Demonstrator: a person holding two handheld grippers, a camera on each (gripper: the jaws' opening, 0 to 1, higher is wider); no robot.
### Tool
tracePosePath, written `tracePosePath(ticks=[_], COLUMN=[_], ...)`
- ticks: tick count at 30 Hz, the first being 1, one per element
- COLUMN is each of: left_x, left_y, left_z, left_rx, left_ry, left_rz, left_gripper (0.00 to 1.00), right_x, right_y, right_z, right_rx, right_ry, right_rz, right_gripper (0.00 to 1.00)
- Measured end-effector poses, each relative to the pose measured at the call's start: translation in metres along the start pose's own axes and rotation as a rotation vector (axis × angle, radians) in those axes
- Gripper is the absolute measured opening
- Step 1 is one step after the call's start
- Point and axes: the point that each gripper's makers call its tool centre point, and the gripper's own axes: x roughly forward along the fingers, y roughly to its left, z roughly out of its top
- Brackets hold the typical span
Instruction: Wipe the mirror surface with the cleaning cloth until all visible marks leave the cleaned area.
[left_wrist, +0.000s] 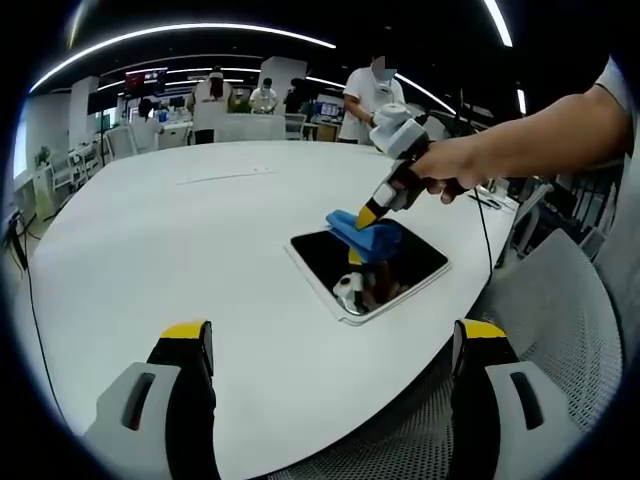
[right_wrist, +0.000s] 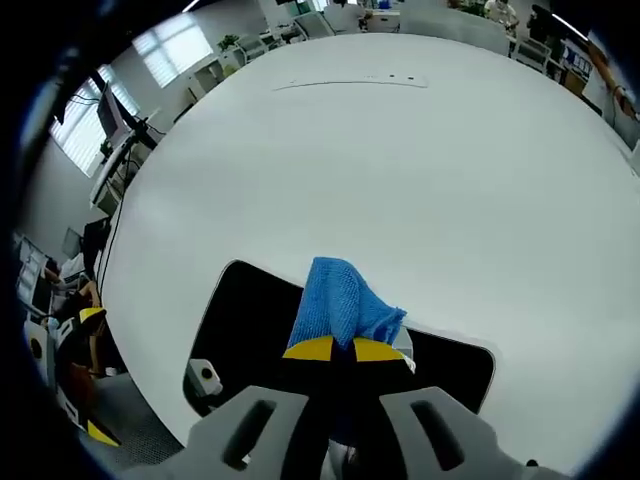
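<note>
In the left gripper view the left tool (left_wrist: 332, 345) hangs wide and empty over the white bench (left_wrist: 180, 250), while ahead of it the right tool (left_wrist: 368, 215) presses the blue cleaning cloth (left_wrist: 365, 236) onto the mirror (left_wrist: 405, 268). In the right gripper view the right tool (right_wrist: 346, 349) is clamped narrow on the cloth (right_wrist: 340, 303), with the mirror (right_wrist: 250, 315) directly beneath its tips. Wiping looks under way; I cannot make out marks, though only this close view shows the dark glass either side of the cloth.
</note>
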Motion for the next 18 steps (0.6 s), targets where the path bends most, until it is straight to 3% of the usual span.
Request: tracePosePath(ticks=[5,18], left_x=[-0.0001,0.0005], left_y=[0.0001,0.0005], left_z=[-0.0001,0.0000], left_rx=[-0.003,-0.008], left_ry=[0.001,0.004], left_rz=[0.001,0.006], left_gripper=[0.99,0.99], right_x=[0.0093,-0.0003], right_y=[-0.0057,-0.0005], right_z=[0.0054,0.0004], right_rx=[-0.010,0.013], right_ry=[-0.012,-0.026], right_rz=[0.013,0.022], right_gripper=[0.00,0.00])
